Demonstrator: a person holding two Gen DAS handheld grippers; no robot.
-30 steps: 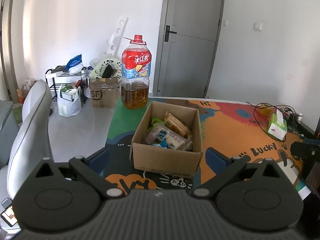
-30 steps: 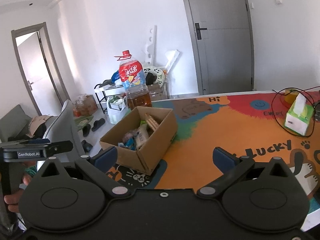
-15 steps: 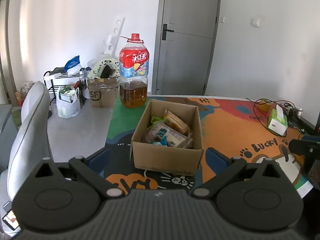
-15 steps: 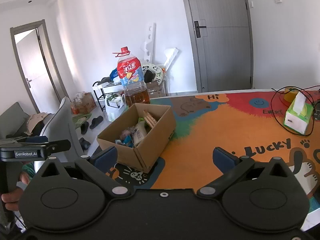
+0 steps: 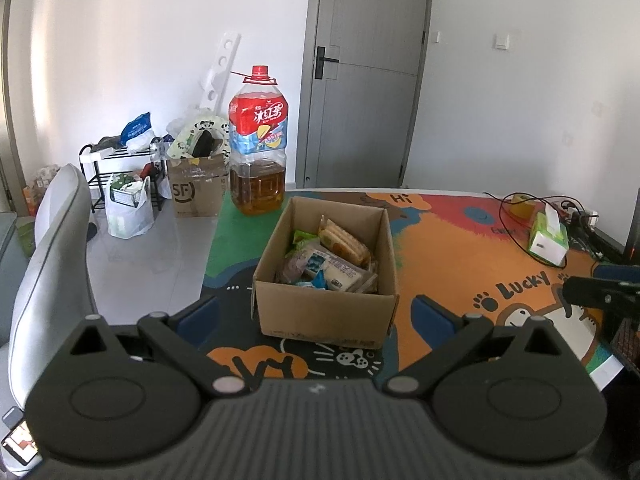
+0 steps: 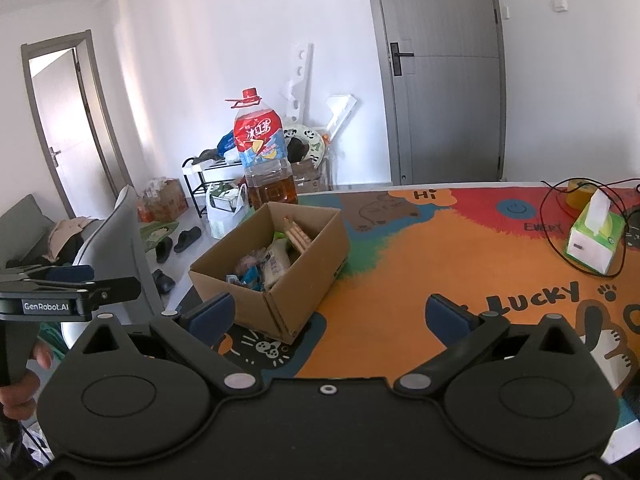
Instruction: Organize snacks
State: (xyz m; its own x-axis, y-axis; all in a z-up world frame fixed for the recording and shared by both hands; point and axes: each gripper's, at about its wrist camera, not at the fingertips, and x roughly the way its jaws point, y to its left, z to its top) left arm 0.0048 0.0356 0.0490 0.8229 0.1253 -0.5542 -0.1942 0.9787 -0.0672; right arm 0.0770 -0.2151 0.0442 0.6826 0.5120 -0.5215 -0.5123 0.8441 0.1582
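Squarely ahead of the wide-spread, empty left gripper [image 5: 316,314] sits the open brown cardboard box [image 5: 326,312] of wrapped snacks [image 5: 332,258] on the colourful cartoon mat [image 5: 452,248], while the right gripper [image 6: 330,316] (equally wide, empty) sees it off to its left.

A cardboard box [image 5: 326,280] sits on the worktop [image 5: 460,252] near its left edge, with snack packets [image 5: 332,256] lying inside it. Behind the box, at the far left corner of the worktop, stands a big bottle [image 5: 258,148]. A tissue box [image 5: 548,238] lies well to the right of the cardboard box, among cables [image 5: 520,216]. Left of the worktop is a chair [image 5: 52,248]; beyond it, on the floor by the wall, are a bag [image 5: 128,210], another carton [image 5: 196,192] and a rack [image 5: 100,172]. A door [image 5: 364,76] stands behind the worktop
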